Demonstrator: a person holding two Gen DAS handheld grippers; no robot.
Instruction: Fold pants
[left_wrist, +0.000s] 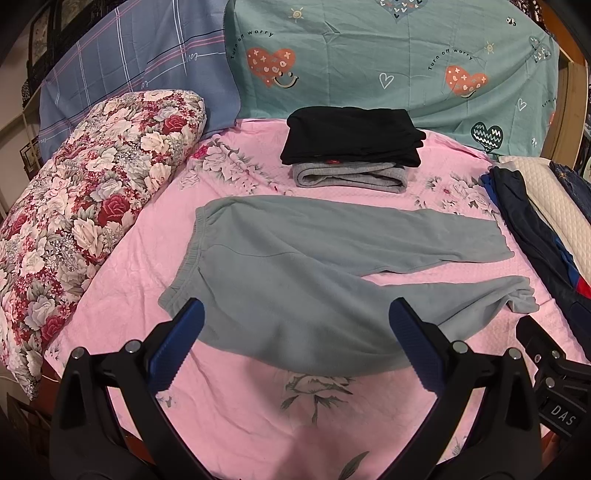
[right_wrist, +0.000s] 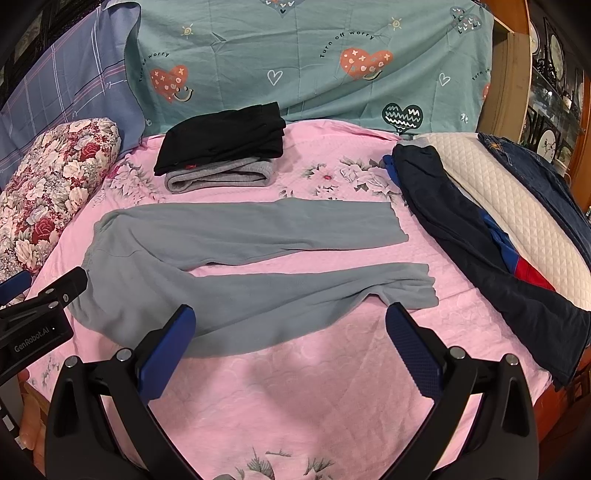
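- Left hand-held gripper (left_wrist: 295, 343): blue pads spread wide apart, nothing between them, hovering over the near edge of the bed, aimed at the waist end of the pants.
- Right hand-held gripper (right_wrist: 290, 347): pads likewise wide apart and empty, hovering above bare pink bedspread (right_wrist: 314, 387) just short of the nearer leg.
- Both held open and low, probably readied to pinch fabric along the near edge for a first fold; no grasp made yet.
- Grey-green sweatpants (left_wrist: 295, 266): spread flat across the bed, elastic waistband to the left, both legs running off to the right, slightly splayed with a strip of pink showing between them.
- Near edge of the seat and thigh directly ahead of the left pads, partly overlapped by them in that view; nearer leg's cuff ahead and to the right of the right gripper.
- Laid out lengthwise, likely so one leg can be brought over the other.
- Folded black garment (left_wrist: 351, 134) stacked on a folded grey one (left_wrist: 351, 177) beyond the pants, seemingly a finished pile.
- Dark navy clothes (right_wrist: 480, 251) heaped at right against a white quilted pillow (right_wrist: 517, 221), apparently awaiting folding.
- Floral bolster (left_wrist: 85, 192) at left, well apart.
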